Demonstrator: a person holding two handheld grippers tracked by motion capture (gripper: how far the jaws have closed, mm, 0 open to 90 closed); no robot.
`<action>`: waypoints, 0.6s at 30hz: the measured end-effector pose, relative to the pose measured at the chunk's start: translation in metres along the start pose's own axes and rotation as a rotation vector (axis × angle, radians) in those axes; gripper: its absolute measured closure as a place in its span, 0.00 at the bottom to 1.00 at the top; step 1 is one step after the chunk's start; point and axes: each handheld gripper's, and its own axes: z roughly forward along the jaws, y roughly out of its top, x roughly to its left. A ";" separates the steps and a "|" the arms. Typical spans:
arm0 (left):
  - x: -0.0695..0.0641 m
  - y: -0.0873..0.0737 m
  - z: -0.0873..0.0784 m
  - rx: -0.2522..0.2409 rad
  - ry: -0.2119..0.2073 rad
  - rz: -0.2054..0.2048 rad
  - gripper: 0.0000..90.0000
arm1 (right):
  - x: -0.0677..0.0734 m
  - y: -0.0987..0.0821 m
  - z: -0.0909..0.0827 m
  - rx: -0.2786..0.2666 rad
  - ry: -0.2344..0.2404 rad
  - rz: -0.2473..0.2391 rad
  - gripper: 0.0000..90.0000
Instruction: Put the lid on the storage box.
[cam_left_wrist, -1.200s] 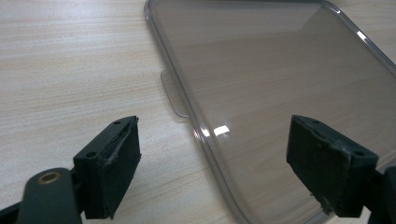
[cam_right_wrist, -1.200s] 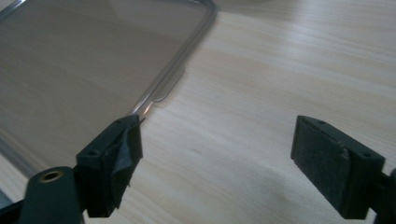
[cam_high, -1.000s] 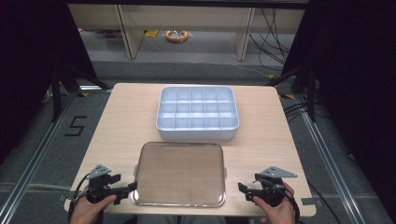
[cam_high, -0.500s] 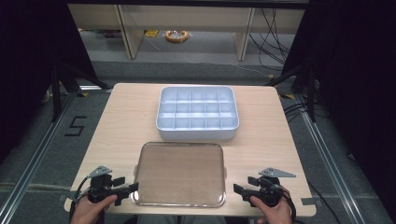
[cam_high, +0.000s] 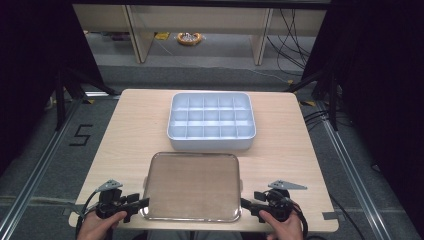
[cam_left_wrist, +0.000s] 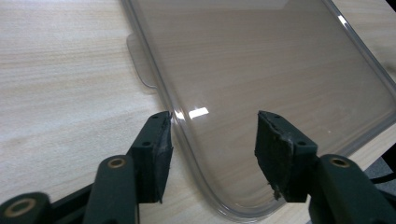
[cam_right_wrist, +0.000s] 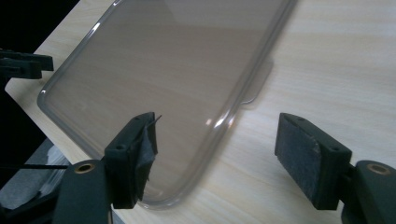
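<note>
Table (cam_high: 135, 135): light wood-grain top, rounded corners. On it: a white compartment tray (cam_high: 212, 120), farther from the person, and a clear tinted lid (cam_high: 192, 186) lying flat at the near edge, just in front of the tray.

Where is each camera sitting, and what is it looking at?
High view: sits above the person's side, looks forward and down on the table, the white divided box and the clear lid; both hands show, with the left gripper and right gripper.
Left gripper view: rides that gripper, looks along its open black jaws, which have just been closing, across the lid's edge.
Right gripper view: rides that gripper, jaws open, closing in, straddling the lid's other edge.
All views share the lid.
</note>
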 end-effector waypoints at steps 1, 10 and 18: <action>-0.002 -0.001 0.001 -0.007 -0.003 -0.015 0.53 | 0.000 -0.001 0.003 0.004 0.018 -0.003 0.36; 0.001 -0.002 0.002 0.050 0.021 0.013 0.63 | 0.008 -0.002 0.017 0.069 0.011 -0.009 0.37; -0.001 -0.004 0.006 0.044 0.008 -0.037 0.66 | 0.008 -0.004 0.023 0.079 -0.004 0.013 0.39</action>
